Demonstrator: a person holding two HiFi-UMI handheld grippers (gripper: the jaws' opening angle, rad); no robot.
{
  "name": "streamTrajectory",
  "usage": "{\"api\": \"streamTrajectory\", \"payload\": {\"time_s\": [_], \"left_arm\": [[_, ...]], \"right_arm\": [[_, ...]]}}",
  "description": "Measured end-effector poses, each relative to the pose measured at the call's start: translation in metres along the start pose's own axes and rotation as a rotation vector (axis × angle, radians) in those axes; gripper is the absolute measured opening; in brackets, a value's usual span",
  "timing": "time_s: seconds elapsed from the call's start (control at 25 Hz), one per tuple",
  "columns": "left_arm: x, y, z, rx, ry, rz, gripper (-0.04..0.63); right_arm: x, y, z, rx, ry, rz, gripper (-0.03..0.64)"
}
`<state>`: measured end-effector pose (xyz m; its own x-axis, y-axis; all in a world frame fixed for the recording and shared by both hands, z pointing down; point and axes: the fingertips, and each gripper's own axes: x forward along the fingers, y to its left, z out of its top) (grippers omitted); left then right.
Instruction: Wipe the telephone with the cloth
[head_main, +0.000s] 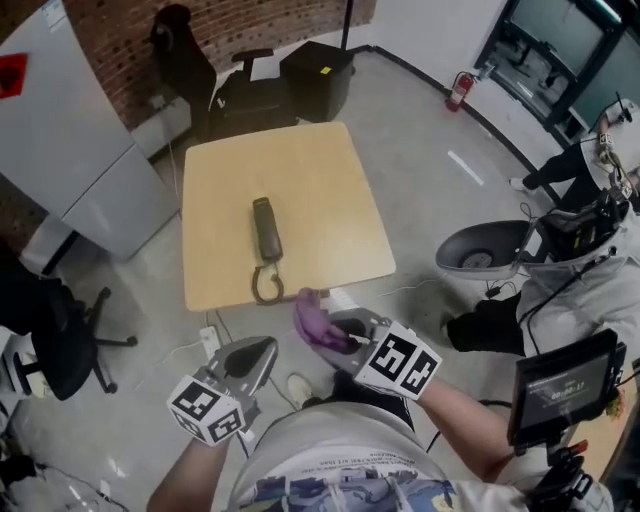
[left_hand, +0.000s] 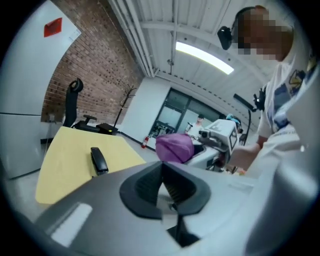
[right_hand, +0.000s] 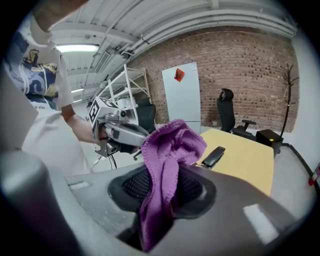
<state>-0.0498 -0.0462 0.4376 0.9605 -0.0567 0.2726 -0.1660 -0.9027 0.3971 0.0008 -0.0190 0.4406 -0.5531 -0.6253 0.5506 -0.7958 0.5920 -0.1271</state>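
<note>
You are clamping the cloth (right_hand: 169, 150) in your right gripper (right_hand: 166, 186), while your left gripper (left_hand: 163, 188) is resting with jaws together, empty. The telephone (head_main: 266, 228) is lying on the table (head_main: 330, 170) ahead, lengthwise away from you, nearer the right gripper.

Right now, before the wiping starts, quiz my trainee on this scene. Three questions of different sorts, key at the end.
1. Choose one: the right gripper holds A) a purple cloth, B) a pen, C) nothing.
2. True or false: the telephone lies on the yellow table, with neither gripper touching it.
3. Fill in: the fingers of the left gripper are ____, with nothing between them.
Key: 1 A. 2 true. 3 shut.
</note>
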Motion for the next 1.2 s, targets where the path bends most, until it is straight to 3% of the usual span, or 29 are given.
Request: {"api": "streamTrajectory", "payload": {"time_s": [0.36,0.92,1.2], "left_arm": [[-0.018,-0.049,-0.019,0.011,0.043,-0.072,0.004],[-0.020,-0.165,-0.065,0.037,0.037,-0.033,0.005],[-0.028,-0.184,-0.091,0.011,0.067,-0.006,0.005]], "right_arm": [[-0.018,0.053,-0.011,-0.033,-0.019,0.013,0.110],[-0.097,0.139,-0.072,-0.041,-0.114,0.010,0.110],[-0.109,0.158,-0.091,-0.046,-0.117,0.013,0.110]]}}
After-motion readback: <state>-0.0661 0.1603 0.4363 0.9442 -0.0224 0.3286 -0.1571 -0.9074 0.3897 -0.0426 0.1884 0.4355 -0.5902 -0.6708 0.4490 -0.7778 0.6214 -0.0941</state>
